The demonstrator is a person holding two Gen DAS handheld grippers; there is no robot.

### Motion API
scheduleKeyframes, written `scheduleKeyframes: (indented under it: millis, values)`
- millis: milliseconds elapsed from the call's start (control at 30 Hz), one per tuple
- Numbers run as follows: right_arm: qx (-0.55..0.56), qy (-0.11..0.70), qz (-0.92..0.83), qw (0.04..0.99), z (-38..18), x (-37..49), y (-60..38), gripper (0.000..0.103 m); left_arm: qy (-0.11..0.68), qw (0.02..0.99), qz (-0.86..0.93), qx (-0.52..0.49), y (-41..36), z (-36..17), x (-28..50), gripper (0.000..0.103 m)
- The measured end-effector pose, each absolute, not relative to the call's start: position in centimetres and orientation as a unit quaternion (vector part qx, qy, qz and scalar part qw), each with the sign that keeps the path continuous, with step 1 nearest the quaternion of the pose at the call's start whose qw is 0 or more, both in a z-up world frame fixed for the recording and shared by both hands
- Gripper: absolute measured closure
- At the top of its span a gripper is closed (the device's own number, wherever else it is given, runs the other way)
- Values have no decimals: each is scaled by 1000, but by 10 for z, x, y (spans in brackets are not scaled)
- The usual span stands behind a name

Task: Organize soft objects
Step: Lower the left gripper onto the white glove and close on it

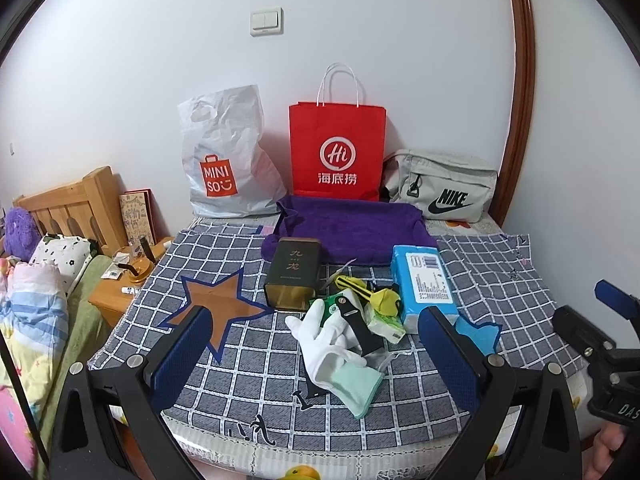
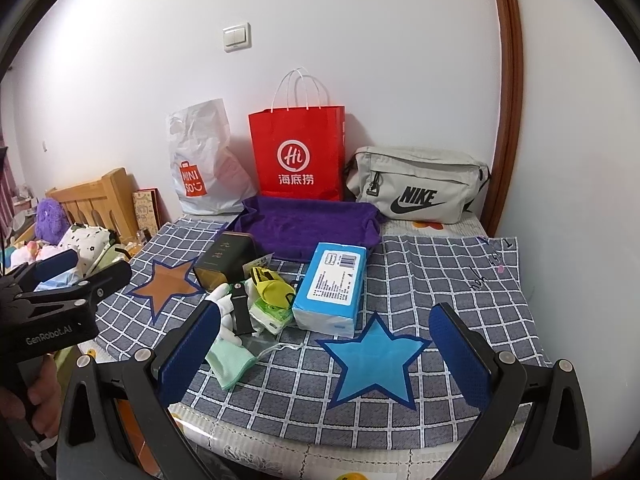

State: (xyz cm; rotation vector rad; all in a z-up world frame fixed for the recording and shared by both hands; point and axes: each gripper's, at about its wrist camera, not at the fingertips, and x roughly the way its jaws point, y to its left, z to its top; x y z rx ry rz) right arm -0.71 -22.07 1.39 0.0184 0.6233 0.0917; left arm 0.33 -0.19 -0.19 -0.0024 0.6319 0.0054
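A small heap lies mid-table on the checked cloth (image 1: 248,364): a white glove with a mint cuff (image 1: 326,344) (image 2: 228,354), a black watch strap (image 1: 356,324) (image 2: 241,308), a yellow cloth piece (image 1: 386,300) (image 2: 274,286), a green tissue pack (image 2: 272,314), a blue tissue pack (image 1: 424,284) (image 2: 332,288) and a dark tea tin (image 1: 294,272) (image 2: 226,262). A folded purple towel (image 1: 348,232) (image 2: 308,226) lies behind them. My left gripper (image 1: 316,340) hangs open just before the glove. My right gripper (image 2: 324,332) stands open over the blue star (image 2: 374,360).
Against the wall stand a white plastic bag (image 1: 224,160), a red paper bag (image 1: 338,148) (image 2: 298,152) and a grey Nike pouch (image 1: 440,184) (image 2: 416,188). A brown star (image 1: 214,304) marks the cloth's left. A bed and wooden nightstand (image 1: 116,296) lie left.
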Motion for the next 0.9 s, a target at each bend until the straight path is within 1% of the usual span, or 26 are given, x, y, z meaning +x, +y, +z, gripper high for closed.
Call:
scheduleKeyframes:
  millis: [267,567,767,800,867,900]
  values:
    - [15,323,48,945,-10,12,-226,1,362,932,10,-7,8,-45,36,0]
    - [33,373,76,924,-57,48,-227,1,416,909,20,-1,16,-107,72,0]
    - [34,407,78,910,-88,71,-224,1,431,902,-9,-11,13,-132,88,3]
    - [34,410,79,908,-92,74,-224,1,434,901,-16,-11,12,-135,90,4]
    - [32,419,78,904,-100,79,-223,1,437,899,-29,-5,9,-143,94,9]
    - [32,423,79,902,-103,81,-222,1,439,898,-33,-4,7,-146,96,14]
